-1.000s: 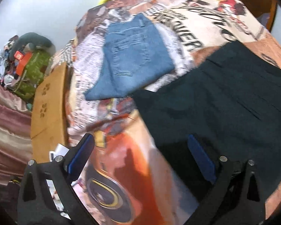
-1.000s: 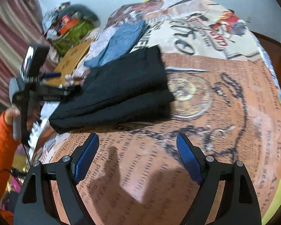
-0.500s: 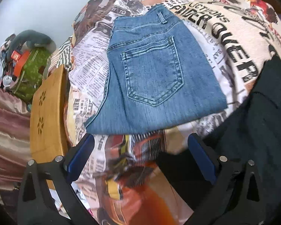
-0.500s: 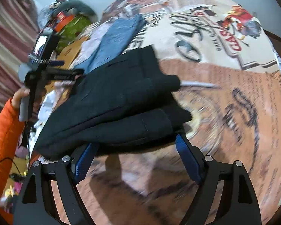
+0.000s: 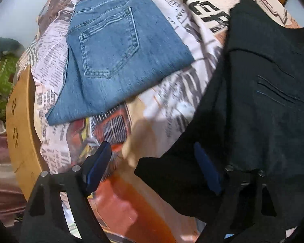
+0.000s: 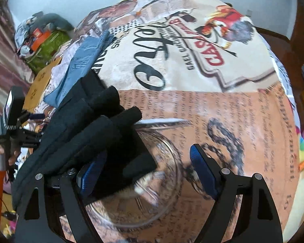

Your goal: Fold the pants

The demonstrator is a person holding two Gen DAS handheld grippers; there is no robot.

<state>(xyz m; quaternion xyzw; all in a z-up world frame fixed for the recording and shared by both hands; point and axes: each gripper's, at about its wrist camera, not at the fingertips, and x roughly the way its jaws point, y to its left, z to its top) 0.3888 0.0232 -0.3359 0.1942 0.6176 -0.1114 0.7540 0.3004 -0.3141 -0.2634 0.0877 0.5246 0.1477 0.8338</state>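
Observation:
Folded black pants (image 5: 259, 105) lie on the printed bedspread (image 5: 172, 105), on the right of the left wrist view; they also show in the right wrist view (image 6: 81, 133) as a bunched stack. My left gripper (image 5: 154, 166) is open, its right finger over the pants' near corner, its left finger over the bedspread. My right gripper (image 6: 148, 172) is open; its left finger sits under the pants' edge, which drapes over it. Folded blue jeans (image 5: 115, 48) lie flat beyond the black pants and show in the right wrist view (image 6: 81, 60) too.
A wooden bed end (image 5: 20, 125) runs along the left side. A pile of bags and clutter (image 6: 40, 38) sits past it by the striped curtain (image 6: 2, 66). The bedspread (image 6: 212, 105) stretches wide to the right. The left hand-held gripper (image 6: 12, 121) shows at the left.
Both grippers moved in on the black pants. The left view swung right, so the pants fill its right side. The pants' edge now lies over the right gripper's left finger and looks bunched.

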